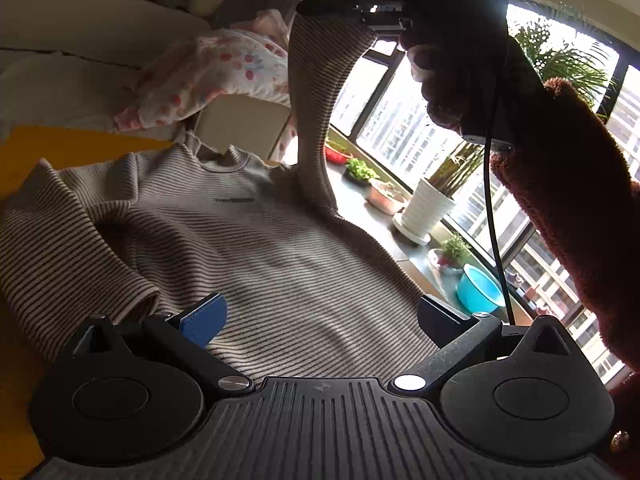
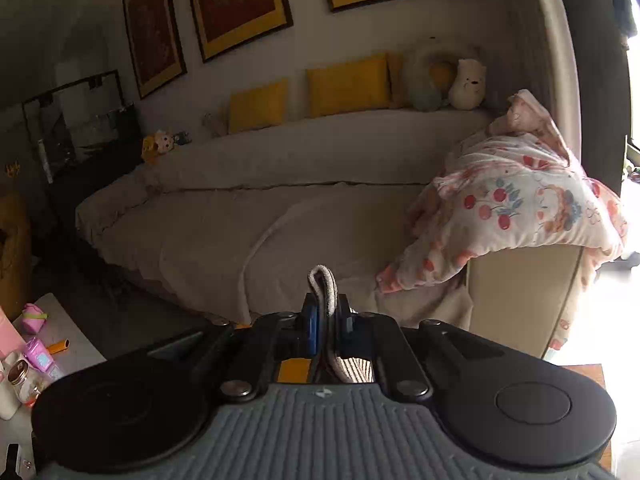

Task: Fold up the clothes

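- Left gripper (image 1: 320, 312), nearest its own lens, hovers above the hem of the beige, thin-striped knit sweater (image 1: 248, 248); its fingers are spread wide, gripping nothing.
- Sweater lies face up and mostly flat on a yellow worktop (image 1: 24, 184), neckline away from the left camera; the sleeve on the left of that view is bent across the body.
- Right gripper (image 2: 322, 320) has its fingers closed on the cuff of the other sleeve (image 1: 316, 92), which it holds well above the garment.
- Progress, as a judgement: early. No body fold is visible; the raised sleeve has not yet been laid over the chest, and the side and bottom folds remain.
- View difference: left wrist shows the whole sweater, the lifted sleeve, and a window ledge of potted plants. Right wrist shows only the pinched cuff (image 2: 323, 284), plus a grey-covered sofa (image 2: 248, 216) with a cherry-print blanket (image 2: 508, 208).
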Demonstrator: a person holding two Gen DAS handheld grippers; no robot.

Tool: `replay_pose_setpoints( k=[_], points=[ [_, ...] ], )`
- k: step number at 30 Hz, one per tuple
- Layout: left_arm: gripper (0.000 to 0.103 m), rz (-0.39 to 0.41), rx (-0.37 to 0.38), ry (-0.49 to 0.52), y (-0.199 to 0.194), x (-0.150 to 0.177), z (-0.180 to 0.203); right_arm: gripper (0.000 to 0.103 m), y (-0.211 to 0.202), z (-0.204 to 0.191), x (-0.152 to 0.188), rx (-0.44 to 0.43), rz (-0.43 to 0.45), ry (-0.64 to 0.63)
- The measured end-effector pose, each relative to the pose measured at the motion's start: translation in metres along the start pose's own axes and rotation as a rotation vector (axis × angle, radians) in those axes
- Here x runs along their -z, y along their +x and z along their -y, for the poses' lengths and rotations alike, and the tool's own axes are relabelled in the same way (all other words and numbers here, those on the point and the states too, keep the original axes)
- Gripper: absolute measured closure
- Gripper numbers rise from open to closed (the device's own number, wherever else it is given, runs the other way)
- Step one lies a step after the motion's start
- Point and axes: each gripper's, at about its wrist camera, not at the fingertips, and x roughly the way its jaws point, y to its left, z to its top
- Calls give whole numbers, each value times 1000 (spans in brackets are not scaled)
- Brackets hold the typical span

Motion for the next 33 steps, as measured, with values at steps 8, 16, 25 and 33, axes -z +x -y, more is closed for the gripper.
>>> replay_pose_setpoints(
  k=[8,16,25,33],
  points=[
    [0,-6,-72,-135,-11,6,-37,76,61,-19,48,-31,-104,-4],
    [0,35,-92,-220,-20,4,-55,52,42,36,73,71,-114,77],
    [0,54,-146,-227,-36,4,-59,58,42,82,150,136,-266,256],
    [0,158,-266,-309,-67,-10,-83,64,15,20,171,-272,-352,530]
  ],
)
